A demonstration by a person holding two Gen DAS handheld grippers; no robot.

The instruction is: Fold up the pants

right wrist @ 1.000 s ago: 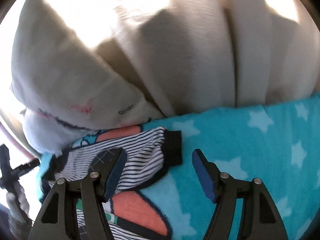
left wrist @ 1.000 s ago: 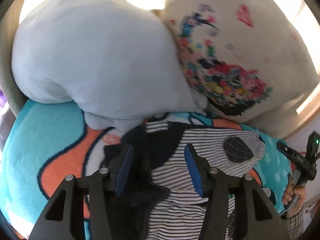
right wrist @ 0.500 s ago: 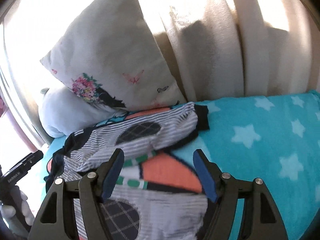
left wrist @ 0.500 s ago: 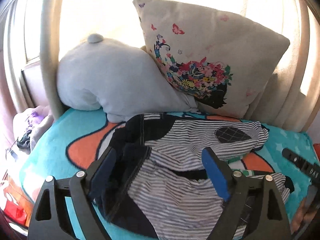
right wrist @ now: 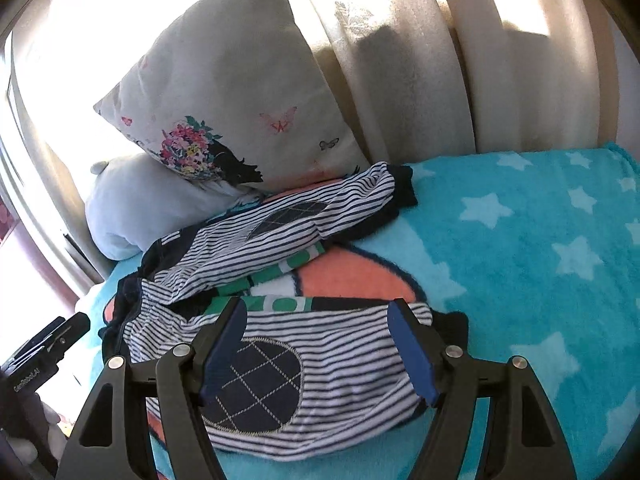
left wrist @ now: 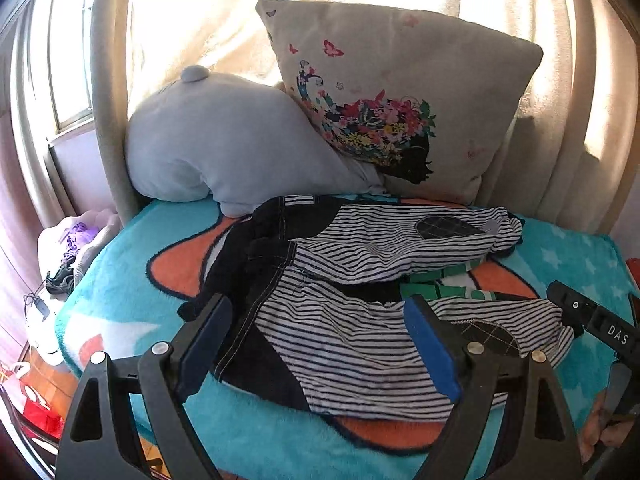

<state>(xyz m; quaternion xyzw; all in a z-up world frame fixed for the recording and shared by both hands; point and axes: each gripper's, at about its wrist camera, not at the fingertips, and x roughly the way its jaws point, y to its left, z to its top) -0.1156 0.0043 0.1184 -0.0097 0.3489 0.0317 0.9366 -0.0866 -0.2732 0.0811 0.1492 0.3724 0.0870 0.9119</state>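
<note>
A bed with a fleecy turquoise star-print blanket (right wrist: 520, 240) carries the striped navy-and-white cotton pants (left wrist: 360, 320), spread unfolded, legs apart, near the pillow-end edge. No fold is made yet. The left gripper (left wrist: 320, 344) and right gripper (right wrist: 316, 344) hover above, jaws spread, empty.

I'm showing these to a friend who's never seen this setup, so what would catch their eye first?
Probably the striped pants, spread unfolded with both legs apart on the turquoise blanket, a dark quilted patch on each knee. Behind them a floral pillow leans against a grey one. Both grippers, left and right, hang open just above the near leg.
</note>
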